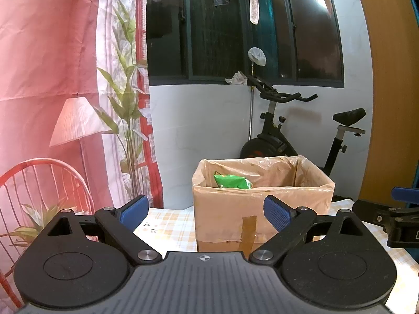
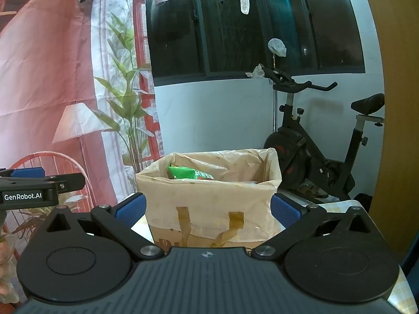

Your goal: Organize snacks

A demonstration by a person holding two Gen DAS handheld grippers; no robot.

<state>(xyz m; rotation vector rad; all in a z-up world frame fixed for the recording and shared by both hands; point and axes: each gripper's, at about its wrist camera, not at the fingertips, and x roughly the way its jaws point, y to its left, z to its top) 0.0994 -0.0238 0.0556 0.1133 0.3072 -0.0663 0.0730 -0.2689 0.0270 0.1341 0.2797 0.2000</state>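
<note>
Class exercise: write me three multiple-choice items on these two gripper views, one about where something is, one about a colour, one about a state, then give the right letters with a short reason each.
1. Where is the green snack bag?
A. inside the lined box
B. on the tablecloth
C. held in a gripper

2. What colour are the gripper pads?
A. red
B. blue
C. yellow

3. How do the jaws of the left gripper and right gripper stand?
A. both shut
B. one shut on a snack
C. both open and empty

Answers:
1 A, the bag shows above the rim of the box.
2 B, every pad is blue.
3 C, the pads stand wide apart with nothing between them.
</note>
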